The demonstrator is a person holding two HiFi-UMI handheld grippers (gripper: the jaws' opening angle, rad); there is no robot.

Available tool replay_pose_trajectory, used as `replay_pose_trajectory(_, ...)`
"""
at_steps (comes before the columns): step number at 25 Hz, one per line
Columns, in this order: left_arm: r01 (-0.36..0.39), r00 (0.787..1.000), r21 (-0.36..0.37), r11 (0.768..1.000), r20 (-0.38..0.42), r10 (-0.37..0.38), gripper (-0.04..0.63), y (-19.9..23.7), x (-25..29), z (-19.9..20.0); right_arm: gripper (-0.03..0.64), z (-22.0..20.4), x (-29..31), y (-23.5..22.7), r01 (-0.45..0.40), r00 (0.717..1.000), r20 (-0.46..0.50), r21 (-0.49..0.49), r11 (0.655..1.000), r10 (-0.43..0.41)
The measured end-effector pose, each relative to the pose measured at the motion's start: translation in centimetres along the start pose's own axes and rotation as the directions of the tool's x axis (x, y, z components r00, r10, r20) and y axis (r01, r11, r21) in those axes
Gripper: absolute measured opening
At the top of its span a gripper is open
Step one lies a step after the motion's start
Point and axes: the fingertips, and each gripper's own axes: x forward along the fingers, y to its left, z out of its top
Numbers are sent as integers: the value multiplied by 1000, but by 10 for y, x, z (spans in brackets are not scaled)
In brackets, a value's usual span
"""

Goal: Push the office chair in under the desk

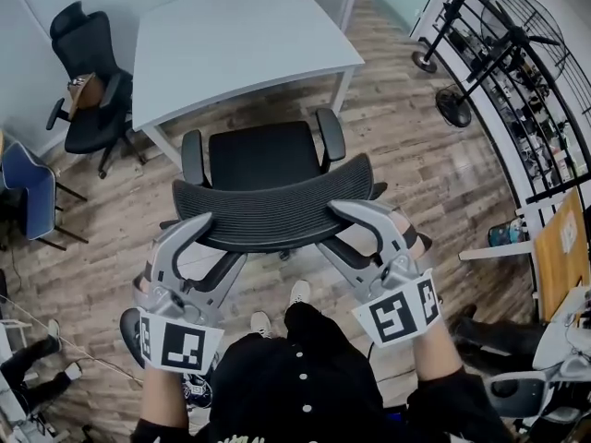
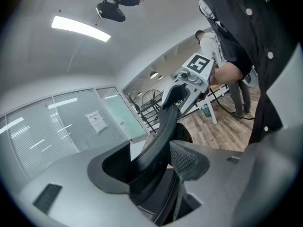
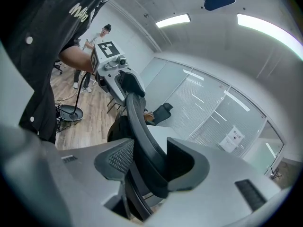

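Office chair held by its backrest, facing the white desk.
The left gripper is clamped on the left end of the mesh backrest's top rim, the rim pinched between its jaws; the chair stands on the wood floor with its seat near the desk's front edge (not under the tabletop); the right gripper is clamped on the rim's right end the same way.

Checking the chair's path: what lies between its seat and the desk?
Only bare wood floor, in the head view, between seat and desk.
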Motion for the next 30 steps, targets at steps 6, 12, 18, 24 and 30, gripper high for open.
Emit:
replay_pose_trajectory(6, -7, 1000, -10, 1000, -18, 6, 270, 14, 15, -4, 224, -6, 14, -15, -15, 1000, -7, 2, 1000, 15)
replay_pose_trajectory(12, -30, 999, -24, 999, -40, 29, 270, 23, 29, -5, 224, -13, 22, -31, -22, 1000, 5, -5, 1000, 22)
replay_pose_trajectory(18, -55, 997, -34, 998, -50, 53, 270, 30, 40, -10, 229, -20, 33, -41, -33, 999, 11, -4, 999, 33)
replay_pose_trajectory(24, -93, 994, -33, 995, -56, 91, 273, 40, 50, -16, 229, -24, 45, -51, -43, 999, 24, -13, 999, 43)
replay_pose_trajectory(30, -97, 993, -39, 995, -74, 94, 273, 49, 59, -20, 229, -27, 57, -61, -41, 999, 23, -11, 999, 41)
